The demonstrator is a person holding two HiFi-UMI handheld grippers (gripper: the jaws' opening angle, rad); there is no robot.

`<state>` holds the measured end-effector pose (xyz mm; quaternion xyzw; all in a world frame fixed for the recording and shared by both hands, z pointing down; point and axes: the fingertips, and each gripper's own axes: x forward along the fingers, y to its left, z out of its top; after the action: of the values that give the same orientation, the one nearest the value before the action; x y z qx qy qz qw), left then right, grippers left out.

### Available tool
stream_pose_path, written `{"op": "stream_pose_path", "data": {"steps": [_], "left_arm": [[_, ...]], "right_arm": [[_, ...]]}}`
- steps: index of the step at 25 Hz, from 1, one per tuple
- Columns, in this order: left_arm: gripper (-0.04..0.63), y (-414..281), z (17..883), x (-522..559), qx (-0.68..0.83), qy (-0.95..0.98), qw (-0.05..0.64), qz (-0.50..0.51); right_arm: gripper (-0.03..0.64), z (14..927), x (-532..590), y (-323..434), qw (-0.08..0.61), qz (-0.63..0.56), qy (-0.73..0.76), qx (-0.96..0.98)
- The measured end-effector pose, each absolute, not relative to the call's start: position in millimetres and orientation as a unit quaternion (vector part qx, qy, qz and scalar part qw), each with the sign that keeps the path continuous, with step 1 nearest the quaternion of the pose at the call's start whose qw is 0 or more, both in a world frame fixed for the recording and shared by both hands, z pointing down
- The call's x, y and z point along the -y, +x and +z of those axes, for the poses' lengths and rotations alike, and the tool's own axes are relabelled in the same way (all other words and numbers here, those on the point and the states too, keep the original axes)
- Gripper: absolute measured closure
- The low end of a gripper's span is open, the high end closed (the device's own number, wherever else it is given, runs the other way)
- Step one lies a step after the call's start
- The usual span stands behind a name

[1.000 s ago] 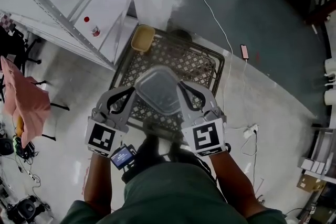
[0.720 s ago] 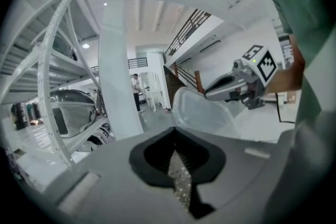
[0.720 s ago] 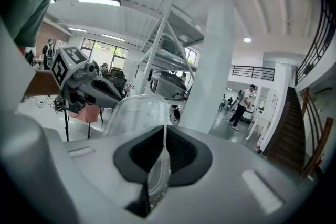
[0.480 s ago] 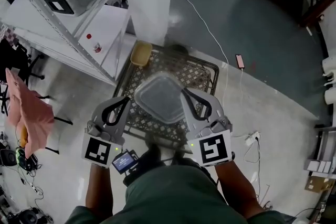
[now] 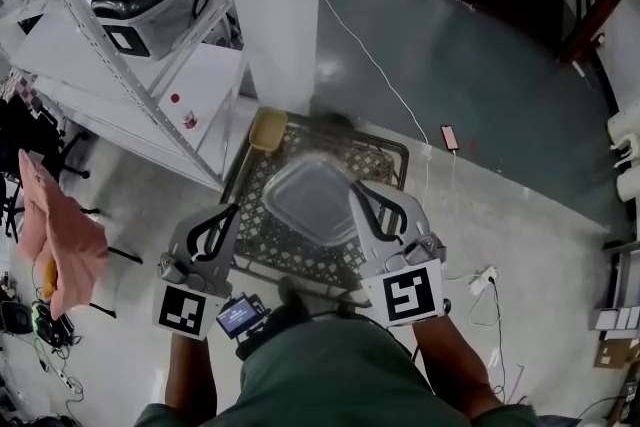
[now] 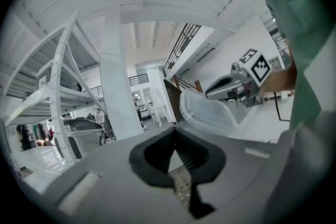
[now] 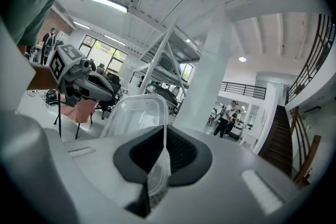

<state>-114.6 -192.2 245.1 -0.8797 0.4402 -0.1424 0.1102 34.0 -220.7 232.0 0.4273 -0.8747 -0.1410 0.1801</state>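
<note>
Two grippers (image 5: 232,211) (image 5: 355,193), one clear container (image 5: 310,200), one black crate (image 5: 380,155), one phone (image 5: 444,137)

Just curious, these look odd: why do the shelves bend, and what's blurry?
Left gripper view and right gripper view: the wide-angle lens bows the shelf rack and blackens the corners; the close jaws look soft. Head view: straighter, sharper, faint sheen on the clear container.

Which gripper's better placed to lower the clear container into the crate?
Right, likely. The right gripper clamps the rim of the clear container above the crate; the left gripper is shut, empty, apart from it.
</note>
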Motion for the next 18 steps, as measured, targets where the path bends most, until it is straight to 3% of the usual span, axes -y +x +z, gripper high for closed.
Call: {"op": "stream_pose_path", "data": {"steps": [18], "left_arm": [[0.595,-111.3,186.4,150.1,-0.455,-0.87,0.148,-0.121]], "right_arm": [[0.597,142.7,178.1,64.7,0.159,-0.205,0.455,0.852]]}}
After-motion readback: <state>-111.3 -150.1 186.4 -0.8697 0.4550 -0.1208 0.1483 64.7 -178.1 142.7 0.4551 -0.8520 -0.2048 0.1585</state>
